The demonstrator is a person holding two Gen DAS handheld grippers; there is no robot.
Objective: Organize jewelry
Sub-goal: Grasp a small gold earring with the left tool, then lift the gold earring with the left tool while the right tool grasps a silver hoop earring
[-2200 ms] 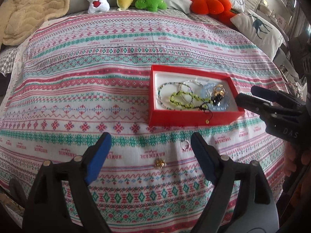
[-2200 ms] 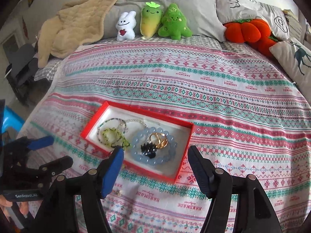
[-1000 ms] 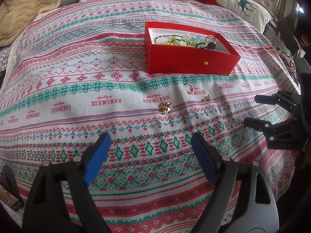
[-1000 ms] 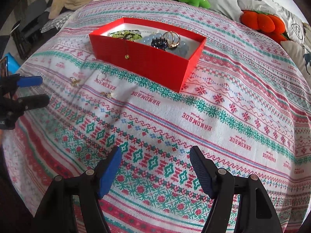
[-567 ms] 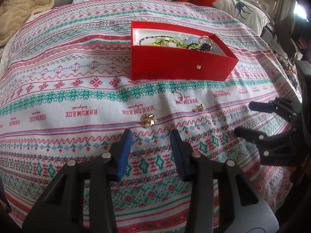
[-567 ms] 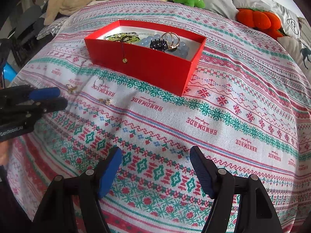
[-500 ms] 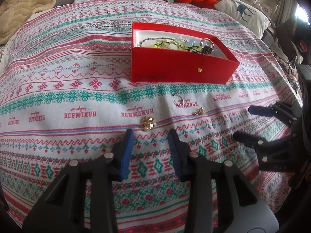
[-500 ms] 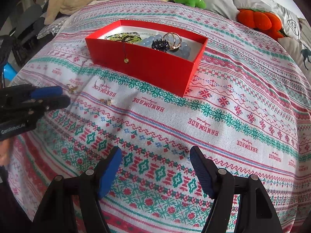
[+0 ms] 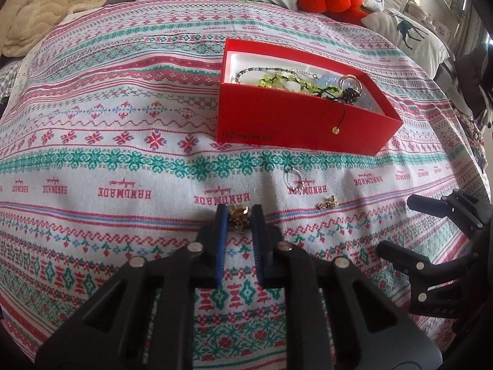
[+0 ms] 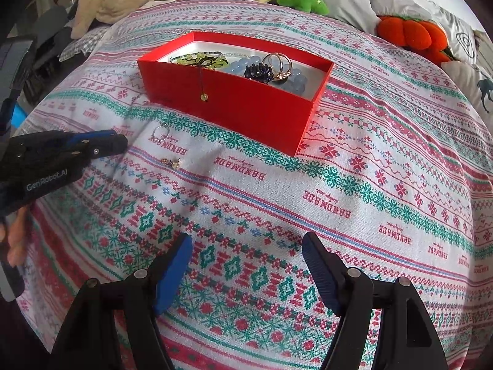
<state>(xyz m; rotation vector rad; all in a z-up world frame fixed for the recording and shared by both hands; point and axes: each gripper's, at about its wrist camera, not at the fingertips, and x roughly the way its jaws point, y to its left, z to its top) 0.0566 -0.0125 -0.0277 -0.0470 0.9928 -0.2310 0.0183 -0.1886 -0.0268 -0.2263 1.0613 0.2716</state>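
The left hand-held gripper (image 9: 239, 215), low centre, is closing on a gold earring (image 9: 239, 213) lying on the "HANDMADE"-woven bedspread (image 9: 123, 141). The right hand-held gripper (image 10: 246, 260) stands apart, empty. The red "ONEPLUS" box (image 9: 295, 126) holds bracelets, upper right.

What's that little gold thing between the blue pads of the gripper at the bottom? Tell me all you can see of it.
The gold trinket is a small, shiny, knobbly cluster, metal by its look; an earring or charm, too small to tell which. It lies on the patterned bedspread, in front of the red box. The left gripper is closing its jaws on it, the blue pads flanking it on either side.
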